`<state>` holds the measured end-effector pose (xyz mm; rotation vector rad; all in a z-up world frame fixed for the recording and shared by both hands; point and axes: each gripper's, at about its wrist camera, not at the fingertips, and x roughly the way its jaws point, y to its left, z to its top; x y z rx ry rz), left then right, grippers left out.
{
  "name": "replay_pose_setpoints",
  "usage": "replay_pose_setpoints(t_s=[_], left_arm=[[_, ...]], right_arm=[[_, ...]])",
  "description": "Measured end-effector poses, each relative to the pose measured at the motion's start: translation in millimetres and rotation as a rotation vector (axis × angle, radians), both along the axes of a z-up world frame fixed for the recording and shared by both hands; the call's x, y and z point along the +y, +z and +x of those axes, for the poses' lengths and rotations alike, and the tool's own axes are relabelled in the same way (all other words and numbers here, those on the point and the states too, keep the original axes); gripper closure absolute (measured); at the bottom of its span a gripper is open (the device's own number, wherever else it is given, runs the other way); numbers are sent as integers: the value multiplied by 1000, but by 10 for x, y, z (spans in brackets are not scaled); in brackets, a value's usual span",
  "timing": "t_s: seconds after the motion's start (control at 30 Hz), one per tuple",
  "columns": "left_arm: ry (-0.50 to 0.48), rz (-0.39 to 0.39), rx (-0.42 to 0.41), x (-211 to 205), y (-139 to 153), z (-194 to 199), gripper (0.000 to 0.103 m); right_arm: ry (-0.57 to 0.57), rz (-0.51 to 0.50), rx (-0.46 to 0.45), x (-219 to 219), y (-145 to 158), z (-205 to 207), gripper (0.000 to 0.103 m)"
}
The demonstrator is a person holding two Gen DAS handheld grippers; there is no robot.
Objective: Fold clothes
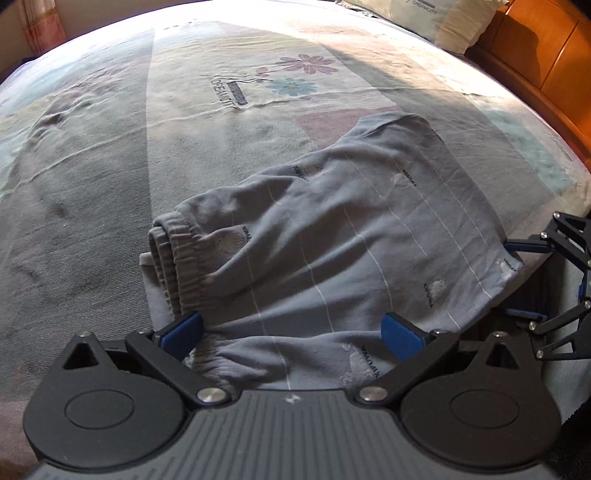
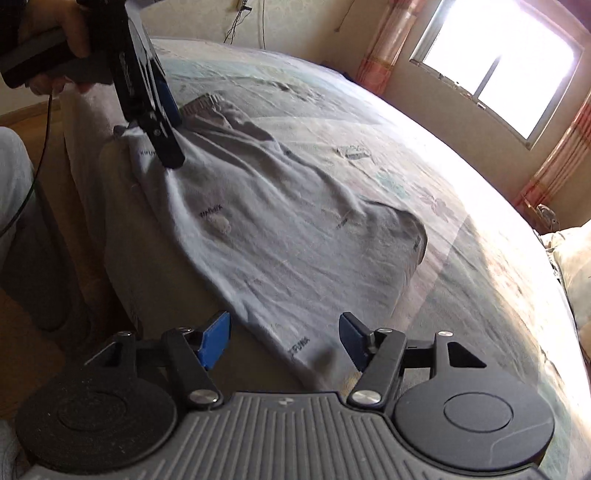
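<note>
The near edge of the grey trousers [image 1: 332, 240] goes under the body of the left gripper [image 1: 291, 334], so its end is hidden. The right gripper [image 1: 524, 280] is cut by the picture's edge (only part shows). The trousers look blurred in the right wrist view. The pillow [image 1: 436, 18] is cut off at the top.

Grey trousers [image 2: 295, 236] lie along the bed's [image 2: 480, 295] near edge. The right gripper [image 2: 283, 338], jaws apart, straddles one end; the left gripper [image 2: 168, 125] meets the other.
</note>
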<state>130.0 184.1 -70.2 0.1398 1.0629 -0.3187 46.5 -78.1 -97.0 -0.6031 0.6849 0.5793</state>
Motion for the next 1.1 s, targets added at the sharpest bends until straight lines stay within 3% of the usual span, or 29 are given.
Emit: replay_pose_setpoints(t_s=[0.07, 0.23, 0.37, 0.57, 0.7, 0.93, 1.1], left_arm=[[50, 98, -24, -90, 104, 20, 1], [-52, -27, -77, -539, 287, 122, 1], [-75, 1, -59, -867, 100, 244, 1], [40, 42, -6, -768, 75, 328, 1], [90, 57, 8, -776, 122, 418, 1], [94, -172, 77, -1167, -22, 887, 1], [96, -337, 128, -1445, -130, 1223, 1]], right_arm=[[-17, 10, 11, -91, -81, -26, 31], [-24, 153, 3, -180, 131, 17, 30], [-48, 232, 8, -192, 172, 150, 21], [-114, 331, 116, -464, -7, 275, 20], [-138, 426, 119, -626, 86, 422, 20], [-35, 483, 81, -416, 234, 797, 16], [5, 540, 161, -562, -98, 828, 4]])
